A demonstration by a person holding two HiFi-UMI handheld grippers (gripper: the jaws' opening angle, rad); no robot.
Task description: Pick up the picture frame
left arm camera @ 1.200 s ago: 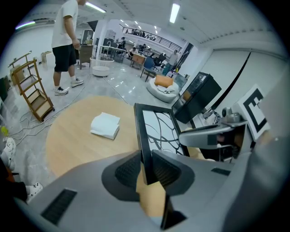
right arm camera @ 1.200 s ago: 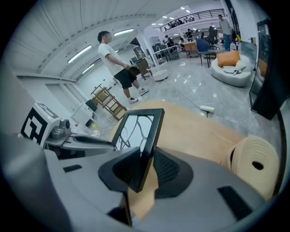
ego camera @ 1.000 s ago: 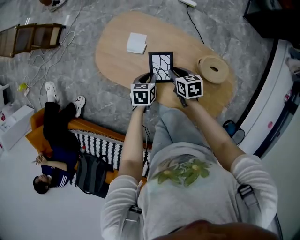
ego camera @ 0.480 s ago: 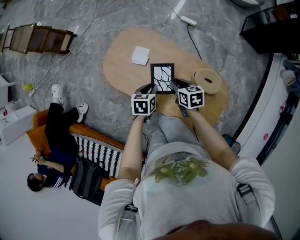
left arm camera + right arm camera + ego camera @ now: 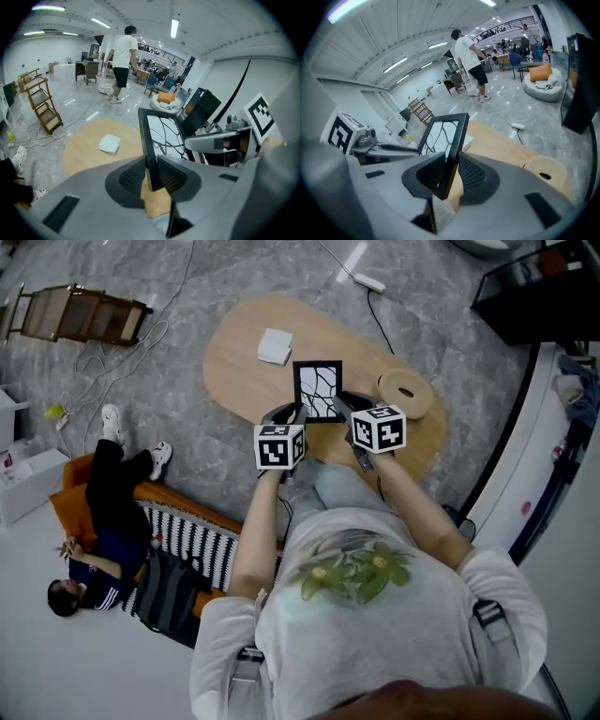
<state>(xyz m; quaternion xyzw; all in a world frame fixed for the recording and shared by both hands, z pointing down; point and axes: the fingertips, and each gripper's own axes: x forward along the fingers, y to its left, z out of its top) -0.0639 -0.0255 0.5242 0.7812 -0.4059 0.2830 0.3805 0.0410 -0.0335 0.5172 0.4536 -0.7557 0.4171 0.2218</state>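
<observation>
Head view: picture frame above table, marble floor.

Top: white long-sleeved shirt, and there's a green leaf print on the chest.
Sleeves: bunched at the elbows.
Strap: dark, with a buckle, at the shoulder.
Trousers: pale grey-blue.
Left gripper: grey shell, black ribbed pads, white cube with black square markers.
Right gripper: same build.

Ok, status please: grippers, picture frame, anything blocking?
Left gripper shut on picture frame left edge, right gripper shut on right edge. Frame upright, above wooden table. Nothing blocking.
</observation>
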